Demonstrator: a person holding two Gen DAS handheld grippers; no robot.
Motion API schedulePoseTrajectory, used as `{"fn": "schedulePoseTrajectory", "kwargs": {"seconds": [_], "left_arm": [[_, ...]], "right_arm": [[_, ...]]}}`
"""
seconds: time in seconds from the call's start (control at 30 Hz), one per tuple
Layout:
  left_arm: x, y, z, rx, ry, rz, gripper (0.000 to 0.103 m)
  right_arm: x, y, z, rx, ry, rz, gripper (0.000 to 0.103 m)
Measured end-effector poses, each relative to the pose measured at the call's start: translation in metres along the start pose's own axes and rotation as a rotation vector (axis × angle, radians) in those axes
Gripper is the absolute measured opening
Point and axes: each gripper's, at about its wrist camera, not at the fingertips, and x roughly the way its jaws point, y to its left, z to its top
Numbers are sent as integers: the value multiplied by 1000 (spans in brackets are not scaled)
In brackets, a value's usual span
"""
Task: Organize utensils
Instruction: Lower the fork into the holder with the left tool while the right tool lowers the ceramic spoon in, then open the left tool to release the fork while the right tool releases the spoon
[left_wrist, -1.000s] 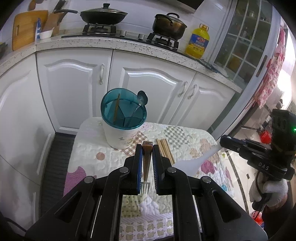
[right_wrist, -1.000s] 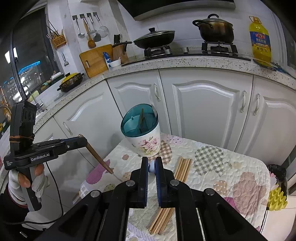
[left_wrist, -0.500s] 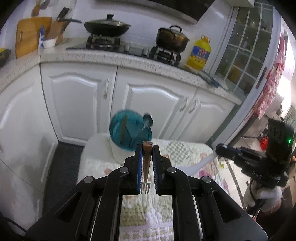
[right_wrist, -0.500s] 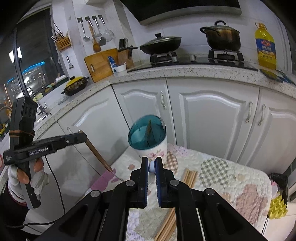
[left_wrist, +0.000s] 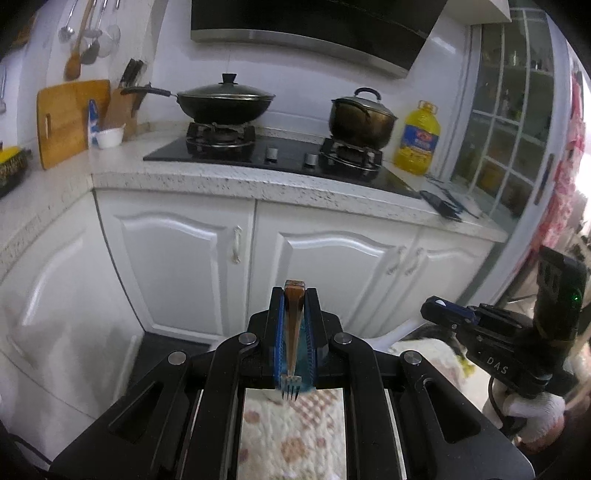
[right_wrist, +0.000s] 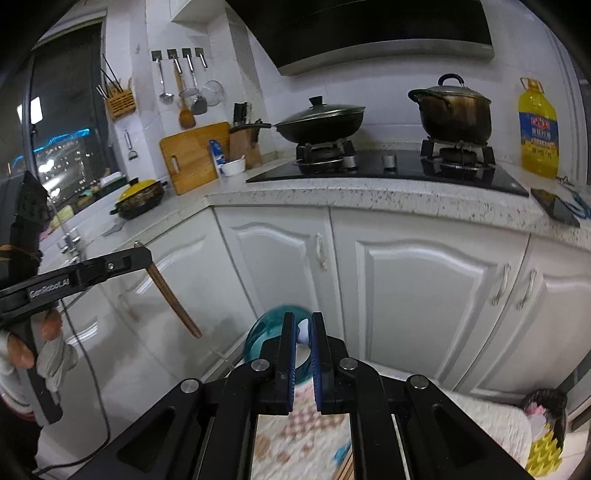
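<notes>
My left gripper is shut on a fork with a brown wooden handle; its tines hang down over the patterned cloth. From the right wrist view the same gripper is at the left, with the fork's handle slanting down from it. My right gripper is shut on a white utensil handle. The teal-topped utensil holder sits just behind the right fingers, mostly hidden. In the left wrist view the right gripper is at the right, with the white utensil below it.
White cabinet doors stand close ahead under a speckled counter. On it are a stove with a wok and a pot, and a yellow oil bottle. A cutting board leans at the left.
Both grippers have risen and tilted up, each still holding its utensil. The utensil holder and the chopsticks on the cloth have dropped out of the left wrist view.
</notes>
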Motion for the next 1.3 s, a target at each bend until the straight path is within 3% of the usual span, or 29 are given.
{"fn": "schedulePoseTrajectory", "kwargs": {"seconds": [0.13,0.43,0.77,0.9,0.97,1.2,1.3], "left_arm": [[23,0,6,23,-7,39,9],[70,15,9,-16,52,42,9],[122,9,-29,-20,182,69,9],[126,10,-36,-37,179,86,9],[127,12,-36,-62,187,81,9],[120,11,-37,-81,190,72,11],[110,8,-35,-78,171,69,25]], "right_arm": [[34,2,13,-26,26,0,7],[96,4,13,-118,84,-63,7],[146,-8,-17,-72,217,-26,8],[144,-16,-23,-27,202,11,9],[139,-22,-25,2,200,24,34],[119,-36,-34,91,179,49,35],[112,-39,-40,120,187,48,35]]}}
